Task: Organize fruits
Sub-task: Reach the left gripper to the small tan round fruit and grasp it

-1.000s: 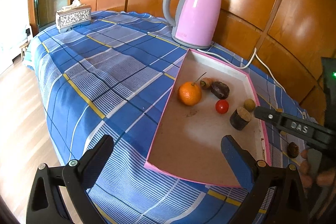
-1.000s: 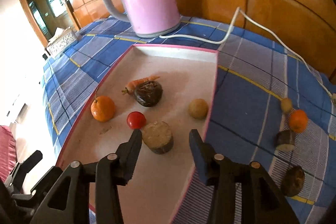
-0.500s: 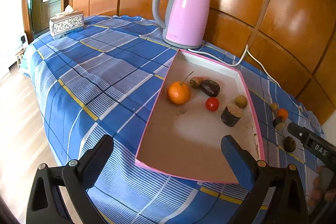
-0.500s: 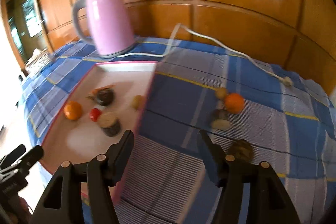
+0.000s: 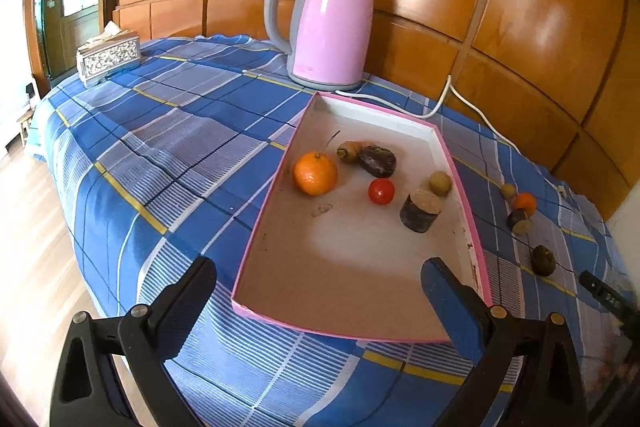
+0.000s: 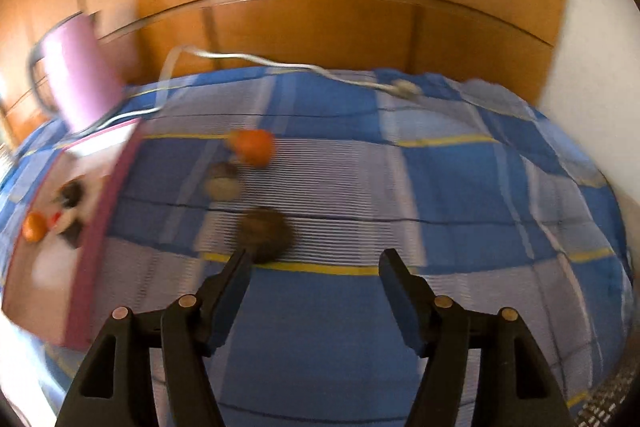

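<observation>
Left wrist view: the left gripper (image 5: 320,301) hangs with jaws wide apart and empty over the near end of a pink-rimmed tray (image 5: 262,211) on a blue plaid cloth (image 5: 160,131). In the tray lie an orange (image 5: 315,173), a red tomato (image 5: 381,191), a dark cut piece (image 5: 420,211) and other small fruits; a pink kettle (image 5: 330,23) stands behind it.

Right wrist view (blurred): the right gripper (image 6: 315,269), its jaws opening with nothing between them, hangs over the cloth right of the tray. A dark round fruit (image 6: 266,233) lies just beyond its left finger; a small orange fruit (image 6: 253,146) lies farther back.
</observation>
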A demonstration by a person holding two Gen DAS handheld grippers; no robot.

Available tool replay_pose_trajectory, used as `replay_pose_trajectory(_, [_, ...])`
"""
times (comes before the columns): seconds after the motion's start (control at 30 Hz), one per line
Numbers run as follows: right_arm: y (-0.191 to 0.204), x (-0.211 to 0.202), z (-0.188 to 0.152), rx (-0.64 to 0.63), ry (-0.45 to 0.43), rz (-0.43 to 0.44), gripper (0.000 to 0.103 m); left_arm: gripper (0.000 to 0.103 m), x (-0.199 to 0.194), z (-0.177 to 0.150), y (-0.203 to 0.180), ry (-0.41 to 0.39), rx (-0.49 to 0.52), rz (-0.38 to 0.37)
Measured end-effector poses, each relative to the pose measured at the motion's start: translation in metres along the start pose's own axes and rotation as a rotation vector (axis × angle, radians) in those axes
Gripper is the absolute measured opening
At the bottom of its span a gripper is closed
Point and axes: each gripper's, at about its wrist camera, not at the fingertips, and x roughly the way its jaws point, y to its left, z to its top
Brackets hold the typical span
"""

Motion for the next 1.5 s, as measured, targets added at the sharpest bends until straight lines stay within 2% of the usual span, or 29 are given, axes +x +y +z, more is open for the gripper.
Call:
replay_pose_trajectory(0.2, [-0.058,0.005,-0.009,0.141,0.009,-0.152,0.067,0.103,-0.005,0.000,-0.010,-0.023,0.032,-0.037])
replay_pose_trajectory(0.43, [-0.097,0.012,-0.021,0.228,0.028,-0.236,0.067,0.103,-0.012,0.007,-0.026,-0.047,0.084,-0.115])
replay_pose_trajectory(0.6, [-0.107,0.022,-0.027,0.250,0.048,-0.248,0.067,0.103,-0.011,0.009,-0.044,-0.044,0.163,-0.153])
replay_pose_trajectory(0.73, [-0.115,0.027,-0.032,0.272,0.053,-0.258,0.067,0.103,-0.009,0.016,-0.063,0.000,0.197,-0.185])
replay_pose_trajectory(0.8, [-0.117,0.028,-0.033,0.280,0.051,-0.256,0.071,0.103,-0.006,0.020,-0.075,0.025,0.220,-0.203])
replay_pose_trajectory(0.93, [-0.119,0.029,-0.035,0.283,0.041,-0.257,0.077,0.103,-0.002,0.030,-0.097,0.024,0.276,-0.199])
replay_pose_trajectory(1.03, [-0.120,0.030,-0.037,0.280,0.032,-0.257,0.080,0.102,0.005,0.044,-0.111,0.040,0.279,-0.237])
replay_pose_trajectory(1.1, [-0.118,0.030,-0.037,0.276,0.027,-0.261,0.081,0.097,0.013,0.053,-0.122,0.074,0.279,-0.276])
replay_pose_trajectory(1.33, [-0.119,0.030,-0.038,0.279,0.018,-0.256,0.081,0.094,0.047,0.077,-0.162,0.179,0.266,-0.355])
replay_pose_trajectory(1.43, [-0.119,0.030,-0.038,0.281,0.013,-0.253,0.083,0.085,0.065,0.087,-0.176,0.205,0.241,-0.357])
replay_pose_trajectory(1.5, [-0.118,0.030,-0.038,0.277,0.012,-0.253,0.084,0.076,0.079,0.094,-0.185,0.245,0.220,-0.387])
